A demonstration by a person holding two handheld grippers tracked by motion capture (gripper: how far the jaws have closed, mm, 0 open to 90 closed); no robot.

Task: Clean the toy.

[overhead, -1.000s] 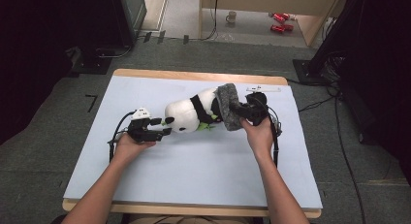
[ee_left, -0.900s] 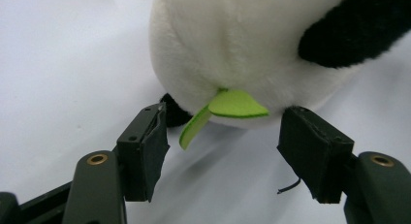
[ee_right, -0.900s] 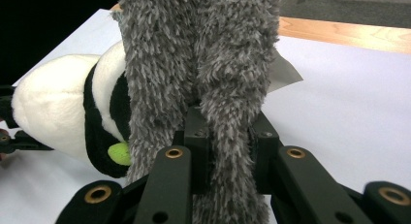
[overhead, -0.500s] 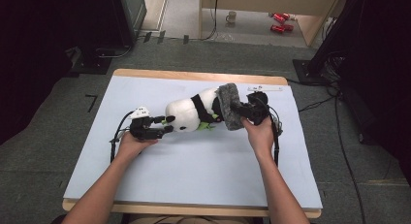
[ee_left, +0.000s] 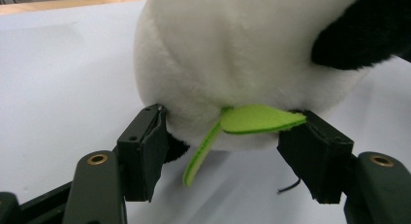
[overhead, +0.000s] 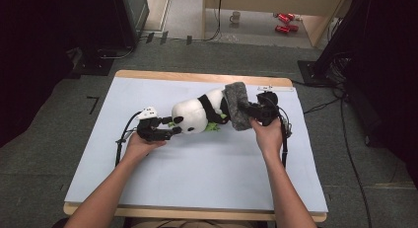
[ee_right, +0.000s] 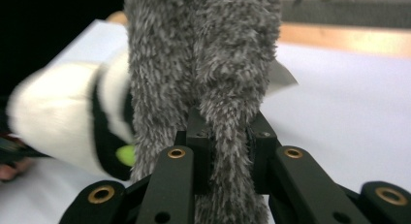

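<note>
The panda [overhead: 197,114] lies on its side mid-table [overhead: 197,188], head toward my left gripper [overhead: 165,132]. Its jaws press either side of the white head (a green felt leaf [ee_left: 257,120] pokes out between them). My right gripper [overhead: 254,111] is clamped on the grey fuzzy cloth [overhead: 236,109] bunched over the panda's far end.

Lab: black equipment racks [overhead: 113,16], floor cables [overhead: 345,134], test table [overhead: 197,77].
</note>
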